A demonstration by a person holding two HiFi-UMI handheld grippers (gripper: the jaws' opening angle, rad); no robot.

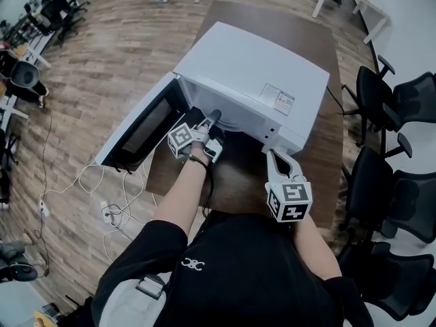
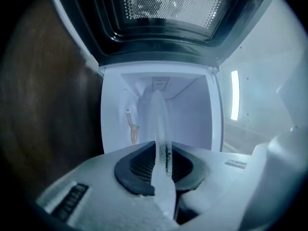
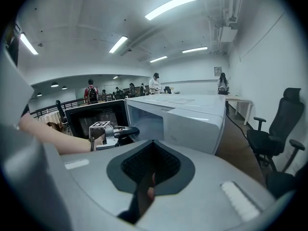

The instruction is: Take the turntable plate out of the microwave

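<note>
Left gripper holds the clear glass turntable plate at the mouth of the open white microwave.
The plate is edge-on between its jaws; at 4 o'clock the right gripper, jaws together and empty, is over the dark wooden counter.

Bright ceiling strip lights fill the room evenly. Fisheye curving darkens every corner. The left gripper view is dim, bluish and hazy.

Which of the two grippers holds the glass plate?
The left gripper, reaching into the microwave: its jaws are shut on the plate, seen edge-on. The right gripper is outside, empty.
</note>
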